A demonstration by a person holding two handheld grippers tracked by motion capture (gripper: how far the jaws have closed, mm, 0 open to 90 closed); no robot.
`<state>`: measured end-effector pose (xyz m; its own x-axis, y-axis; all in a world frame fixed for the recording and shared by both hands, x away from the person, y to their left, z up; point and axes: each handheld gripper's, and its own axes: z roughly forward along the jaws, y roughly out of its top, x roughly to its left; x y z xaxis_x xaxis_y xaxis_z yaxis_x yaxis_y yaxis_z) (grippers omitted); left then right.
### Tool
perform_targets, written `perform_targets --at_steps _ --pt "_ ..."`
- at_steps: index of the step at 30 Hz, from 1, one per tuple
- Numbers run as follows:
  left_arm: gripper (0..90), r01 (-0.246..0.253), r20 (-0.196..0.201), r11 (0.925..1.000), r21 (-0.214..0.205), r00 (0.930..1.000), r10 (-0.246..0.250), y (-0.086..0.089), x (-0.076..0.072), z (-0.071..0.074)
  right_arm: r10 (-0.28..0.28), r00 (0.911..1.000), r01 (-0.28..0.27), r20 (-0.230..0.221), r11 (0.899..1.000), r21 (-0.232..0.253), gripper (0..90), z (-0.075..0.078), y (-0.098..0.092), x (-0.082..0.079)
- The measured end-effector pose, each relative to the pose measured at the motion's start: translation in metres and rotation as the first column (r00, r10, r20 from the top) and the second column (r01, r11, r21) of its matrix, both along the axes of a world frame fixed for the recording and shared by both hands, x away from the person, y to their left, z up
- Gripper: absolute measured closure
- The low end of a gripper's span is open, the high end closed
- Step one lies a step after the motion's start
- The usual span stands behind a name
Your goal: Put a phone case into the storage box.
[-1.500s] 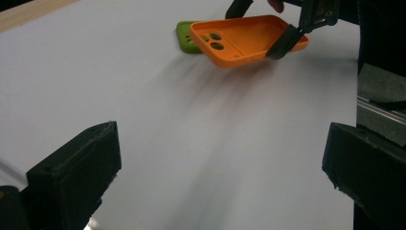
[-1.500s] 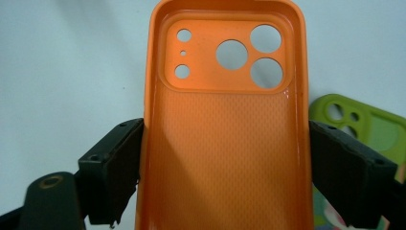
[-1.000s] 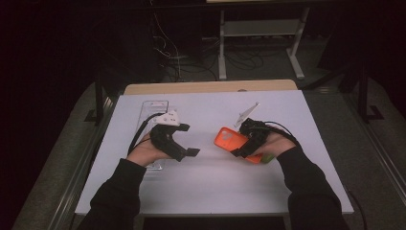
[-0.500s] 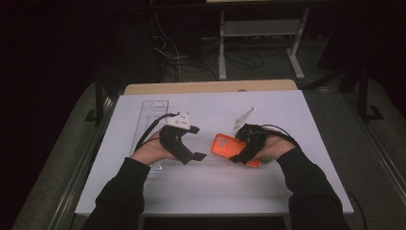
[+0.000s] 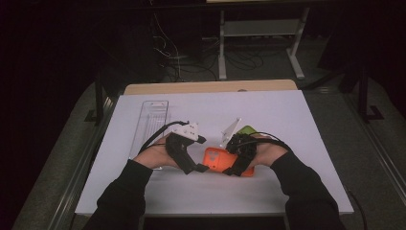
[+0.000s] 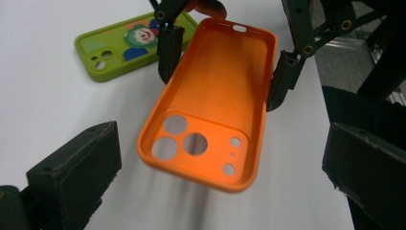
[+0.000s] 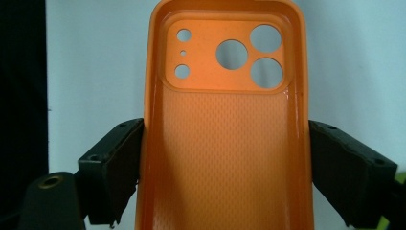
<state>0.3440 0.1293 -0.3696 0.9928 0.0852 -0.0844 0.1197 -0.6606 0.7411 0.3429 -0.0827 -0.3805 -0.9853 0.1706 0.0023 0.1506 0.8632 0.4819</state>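
Orange phone case held above the white counter [image 5: 287, 124]

A clear tray [image 5: 149, 124] lies at the counter's left. The right gripper [image 5: 233, 168] has its jaws clamped on the long sides of the orange phone case [image 6: 210, 100], hollow side up. The left gripper [image 5: 200, 167], jaws spread and holding nothing, faces the case's camera end. A green phone case [image 6: 129, 45] lies beyond.

Blk sleeves, blk grippers w/ blk fingers [image 7: 110, 170], brass screws, blk cables.

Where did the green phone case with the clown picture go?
The green clown-printed phone case lies flat on the white table, just behind the orange phone case gripped by the right gripper.
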Motion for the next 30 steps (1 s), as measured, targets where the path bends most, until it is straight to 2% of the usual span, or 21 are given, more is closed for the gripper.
perform_targets --at_steps 1,8,17,21,26,28,30 --pt "0.0 0.0 0.0 1.0 0.002 1.0 0.0 -0.001 0.0 -0.001 0.007 0.9999 -0.007 -0.013 1.0 0.003 14.9 0.0 0.001 -0.002" --pt "0.0 0.05 0.007 0.9967 0.064 0.9987 -0.05 -0.011 -0.005 -0.01 0.049 0.9984 -0.048 -0.03 0.999 0.019 14.9 0.003 0.007 -0.006" --pt "0.0 0.06 0.007 0.9928 0.103 0.9981 -0.062 -0.019 -0.008 -0.017 0.074 0.997 -0.074 -0.02 0.996 0.04 14.9 0.007 0.01 -0.01" --pt "0.0 0.065 0.003 0.9927 0.102 0.9979 -0.065 -0.021 -0.01 -0.02 0.083 0.9964 -0.082 -0.022 0.996 0.044 14.9 0.007 0.01 -0.01" --pt "0.0 0.086 0.008 0.9871 0.135 0.9961 -0.088 -0.022 -0.01 -0.021 0.091 0.9957 -0.09 -0.021 0.995 0.049 14.9 0.009 0.011 -0.011" --pt "5.2 0.094 0.028 0.9854 0.142 0.9948 -0.099 -0.021 -0.009 -0.021 0.104 0.9944 -0.104 -0.016 0.993 0.051 14.9 0.009 0.011 -0.011" --pt "5.8 0.091 0.021 0.9856 0.143 0.9953 -0.095 -0.021 -0.01 -0.021 0.102 0.9946 -0.1 -0.019 0.993 0.056 14.9 0.01 0.011 -0.011"
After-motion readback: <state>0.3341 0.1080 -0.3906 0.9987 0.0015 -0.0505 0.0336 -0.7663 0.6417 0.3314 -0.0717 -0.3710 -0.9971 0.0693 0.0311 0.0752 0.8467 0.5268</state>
